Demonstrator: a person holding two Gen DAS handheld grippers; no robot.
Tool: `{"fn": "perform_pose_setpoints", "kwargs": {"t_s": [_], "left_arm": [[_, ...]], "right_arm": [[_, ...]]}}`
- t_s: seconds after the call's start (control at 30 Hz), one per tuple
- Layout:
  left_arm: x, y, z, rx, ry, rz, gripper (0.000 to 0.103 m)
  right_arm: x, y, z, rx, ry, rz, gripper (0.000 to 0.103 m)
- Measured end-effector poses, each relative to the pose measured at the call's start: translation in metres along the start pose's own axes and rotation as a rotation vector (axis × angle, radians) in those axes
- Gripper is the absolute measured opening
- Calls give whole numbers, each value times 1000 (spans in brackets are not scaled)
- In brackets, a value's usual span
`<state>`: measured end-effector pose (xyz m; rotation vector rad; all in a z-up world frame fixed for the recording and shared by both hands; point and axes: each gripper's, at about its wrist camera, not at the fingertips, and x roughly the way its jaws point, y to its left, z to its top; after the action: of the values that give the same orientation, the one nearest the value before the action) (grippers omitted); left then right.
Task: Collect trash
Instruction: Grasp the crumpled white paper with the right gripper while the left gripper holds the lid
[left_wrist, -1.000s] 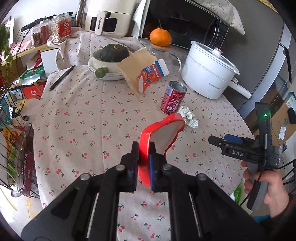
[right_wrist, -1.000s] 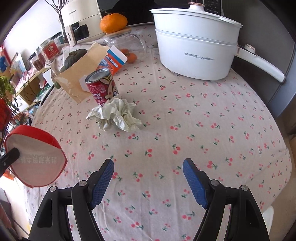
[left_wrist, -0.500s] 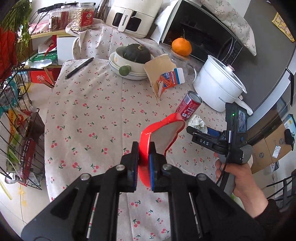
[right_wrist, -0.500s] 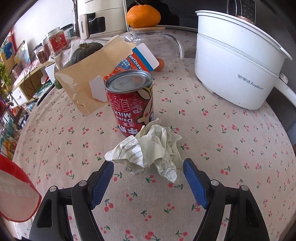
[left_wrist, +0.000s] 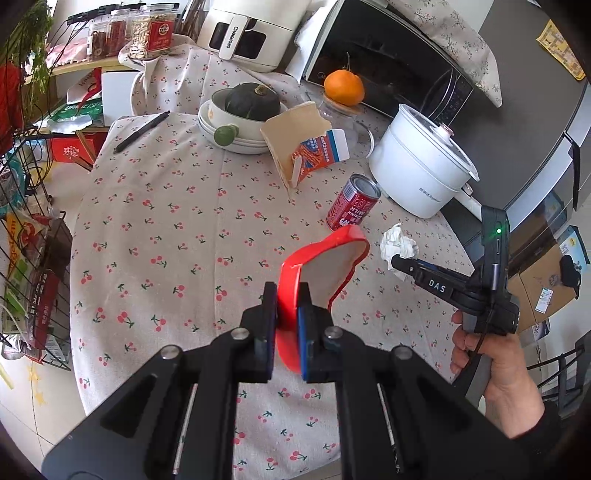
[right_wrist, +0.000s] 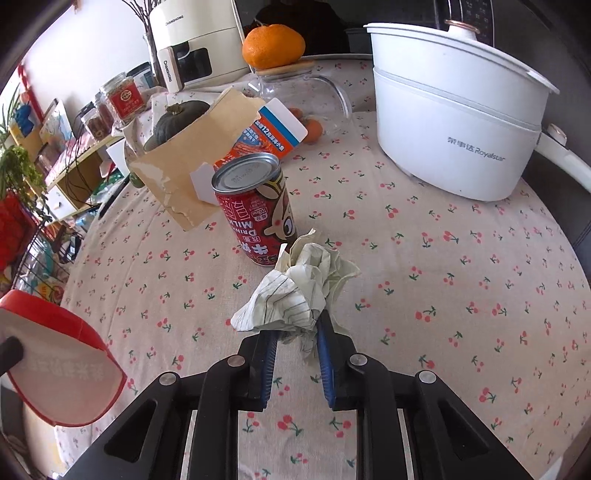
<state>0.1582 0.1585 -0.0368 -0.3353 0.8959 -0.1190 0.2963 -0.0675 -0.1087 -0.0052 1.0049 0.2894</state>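
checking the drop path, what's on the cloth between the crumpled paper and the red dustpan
Nothing: in the right wrist view only bare cherry-print tablecloth lies between the crumpled paper and the red dustpan. The red can stands behind that stretch.

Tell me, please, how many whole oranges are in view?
2 for certain: one large orange on the glass jar's wooden lid, one small orange inside that jar; more may be hidden behind the torn carton.

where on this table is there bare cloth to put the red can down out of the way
The widest bare stretch of tablecloth lies between the black pen, the stacked bowls and the near edge. Another lies right of the crumpled paper, below the white pot. It is crowded around the torn carton.
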Motion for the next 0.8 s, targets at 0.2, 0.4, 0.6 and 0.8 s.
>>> {"fn": "perform_pose_setpoints", "kwargs": {"t_s": [0.2, 0.4, 0.6, 0.8], "left_arm": [[-5, -32, -12, 52, 17, -38, 11], [-8, -75, -28, 143, 36, -70, 11], [-9, -116, -44, 214, 64, -118, 11], [-6, -159, -61, 302, 85, -160, 11]], "right_arm": [[-66, -25, -15, 27, -29, 14, 21], [-123, -58, -40, 50, -31, -34, 22], [-170, -88, -72, 78, -16, -76, 22], [-203, -115, -113, 118, 15, -92, 22]]}}
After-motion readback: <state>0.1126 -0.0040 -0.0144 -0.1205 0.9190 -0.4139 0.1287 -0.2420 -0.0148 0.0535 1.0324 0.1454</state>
